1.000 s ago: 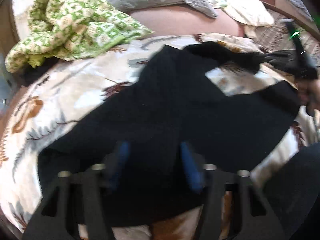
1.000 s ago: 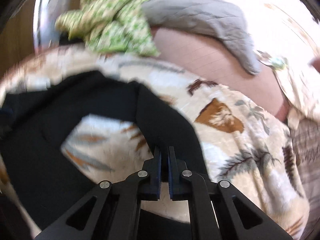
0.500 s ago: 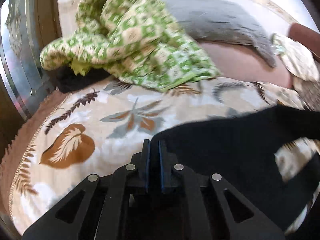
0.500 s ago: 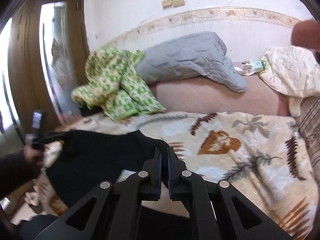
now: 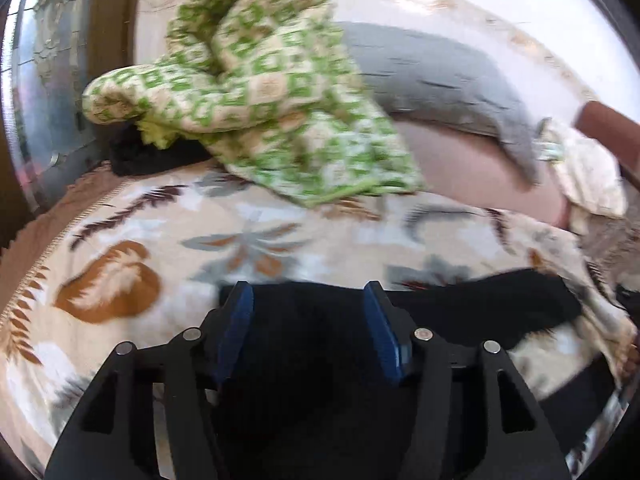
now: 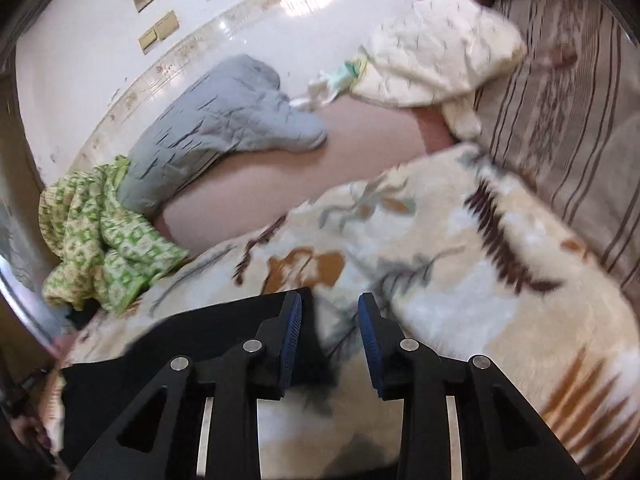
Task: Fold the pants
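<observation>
A bed takes up most of both views, covered by a cream blanket (image 5: 280, 240) printed with brown and grey leaves. Along its far side runs a pinkish padded edge (image 6: 248, 196) against a white wall. On that far side lie a grey quilted pillow (image 6: 224, 120), a crumpled green-and-cream checked cloth (image 5: 256, 92) at the far left, and a pale cream pillow (image 6: 436, 64) at the far right, beside a brown striped cover (image 6: 568, 128).

The black pants (image 5: 460, 312) lie spread flat on the blanket at the near edge of the bed. In the left wrist view they run from under the fingers out to the right; in the right wrist view they fill the near left (image 6: 192, 340), with patterned blanket showing to their right.

The left hand-held gripper (image 5: 308, 324) hovers over the pants with its jaws opening. Black cloth shows behind the gap, but the blue pads (image 5: 236, 328) do not press on it.

The right hand-held gripper (image 6: 328, 328) is also opening. Its left pad (image 6: 290, 332) stands at the right edge of the pants, and the gap shows mostly blanket; nothing is gripped.
</observation>
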### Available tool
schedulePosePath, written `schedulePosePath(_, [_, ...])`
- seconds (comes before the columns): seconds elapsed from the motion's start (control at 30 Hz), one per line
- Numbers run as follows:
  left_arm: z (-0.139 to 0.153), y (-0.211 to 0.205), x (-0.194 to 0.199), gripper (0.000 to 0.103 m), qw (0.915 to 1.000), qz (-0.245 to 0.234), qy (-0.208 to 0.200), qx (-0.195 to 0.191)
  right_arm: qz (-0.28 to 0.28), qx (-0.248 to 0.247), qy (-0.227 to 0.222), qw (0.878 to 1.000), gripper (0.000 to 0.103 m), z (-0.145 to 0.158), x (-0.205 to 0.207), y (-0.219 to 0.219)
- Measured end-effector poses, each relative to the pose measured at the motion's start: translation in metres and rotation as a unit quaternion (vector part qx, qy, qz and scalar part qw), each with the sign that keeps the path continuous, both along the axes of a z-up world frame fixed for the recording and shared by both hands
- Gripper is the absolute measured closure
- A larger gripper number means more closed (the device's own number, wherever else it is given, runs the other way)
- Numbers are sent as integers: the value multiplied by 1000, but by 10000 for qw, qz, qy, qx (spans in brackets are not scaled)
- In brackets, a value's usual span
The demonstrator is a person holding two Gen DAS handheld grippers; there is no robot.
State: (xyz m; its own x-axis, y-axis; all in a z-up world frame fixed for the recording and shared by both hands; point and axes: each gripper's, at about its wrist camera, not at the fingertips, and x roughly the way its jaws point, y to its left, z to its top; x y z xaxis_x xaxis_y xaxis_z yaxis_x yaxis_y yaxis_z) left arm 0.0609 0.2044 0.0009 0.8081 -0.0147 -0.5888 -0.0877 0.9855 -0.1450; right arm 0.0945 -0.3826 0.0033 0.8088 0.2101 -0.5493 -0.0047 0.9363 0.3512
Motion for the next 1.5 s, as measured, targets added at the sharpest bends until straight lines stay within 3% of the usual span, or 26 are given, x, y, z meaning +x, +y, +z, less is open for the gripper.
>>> schedulePosePath(0.07, [-4, -16, -10, 39, 9995, -236, 70, -178, 233, -78, 106, 9996, 67, 1, -6, 7])
schedulePosePath(0.1, [-7, -23, -14, 39, 9989, -340, 133, -302, 379, -49, 180, 9991, 56, 0, -8, 11])
schedulePosePath(0.17, [-17, -35, -23, 39, 9964, -506, 273, -619, 670, 278, 488, 9962, 43, -9, -7, 15])
schedulePosePath(0.2, [-22, -42, -28, 39, 9956, -560, 310, -685, 737, 535, 630, 9938, 43, -16, -3, 13])
schedulePosePath(0.3, [-36, -63, -37, 37, 9979, -562, 231, -228, 774, 1465, 1061, 9805, 43, -44, 16, 5])
schedulePosePath(0.43, [-57, -72, -34, 37, 9991, -274, 133, 311, 538, 1706, 1513, 9722, 43, -76, 42, 7])
schedulePosePath(0.53, [-69, -66, -25, 36, 9988, -17, 406, 288, 315, 1678, 1620, 9719, 53, -90, 53, 7])
schedulePosePath(0.63, [-80, -55, -22, 36, 9983, 66, 580, -23, 314, 1782, 1506, 9719, 61, -91, 60, 9])
schedulePosePath(0.7, [-83, -55, -21, 33, 9980, 36, 621, -86, 307, 1762, 1540, 9718, 99, -93, 63, 10])
schedulePosePath(0.83, [-83, -63, -22, 31, 9980, 53, 615, 163, 225, 1713, 1086, 9790, 100, -63, 44, 8])
schedulePosePath(1.03, [-83, -63, -23, 30, 9980, 34, 613, 163, 326, 1724, 340, 9839, 100, -7, -6, 2])
schedulePosePath(1.13, [-83, -64, -22, 30, 9979, 19, 621, 181, 75, 1436, 951, 9850, 100, -30, -1, -8])
schedulePosePath(1.23, [-83, -64, -23, 28, 9980, -5, 613, 162, -263, 1428, 2021, 9685, 100, -84, 10, -27])
schedulePosePath(1.27, [-82, -64, -23, 28, 9980, -10, 611, 154, -280, 1624, 2148, 9626, 100, -94, 9, -31])
schedulePosePath(1.33, [-82, -64, -23, 27, 9980, -11, 610, 162, -313, 1763, 2059, 9620, 99, -90, 4, -34])
schedulePosePath(1.37, [-82, -64, -23, 27, 9980, -7, 614, 175, -246, 1577, 1847, 9697, 100, -78, 2, -30])
schedulePosePath(1.5, [-83, -65, -23, 26, 9979, -4, 619, 182, 287, 996, 587, 9929, 100, -25, -5, -4])
